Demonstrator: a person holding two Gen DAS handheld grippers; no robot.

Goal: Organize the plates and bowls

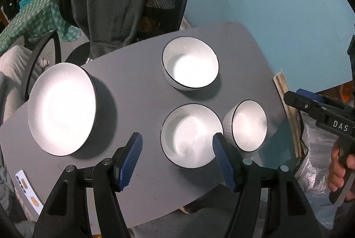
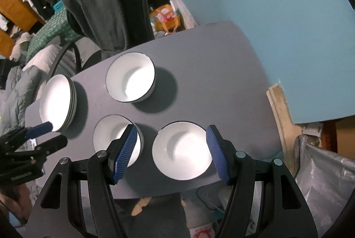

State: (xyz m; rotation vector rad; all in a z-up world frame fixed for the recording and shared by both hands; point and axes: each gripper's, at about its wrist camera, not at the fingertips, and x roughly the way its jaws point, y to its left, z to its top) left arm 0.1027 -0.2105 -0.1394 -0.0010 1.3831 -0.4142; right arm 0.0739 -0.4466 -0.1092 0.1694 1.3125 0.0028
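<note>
From my left wrist I count three white bowls and one stack of plates [image 1: 63, 108] on the grey table [image 1: 137, 91]: the stack by the left edge, one bowl [image 1: 190, 62] toward the far edge, a second bowl [image 1: 190, 134] near the front edge, the third bowl [image 1: 248, 126] just beside it at the right edge. My left gripper [image 1: 177, 158] hangs above the front, jaws apart, holding nothing. From my right wrist the same count shows: three bowls, one plate stack. My right gripper [image 2: 170, 151] gapes empty above the front-right bowl [image 2: 182, 150].
</note>
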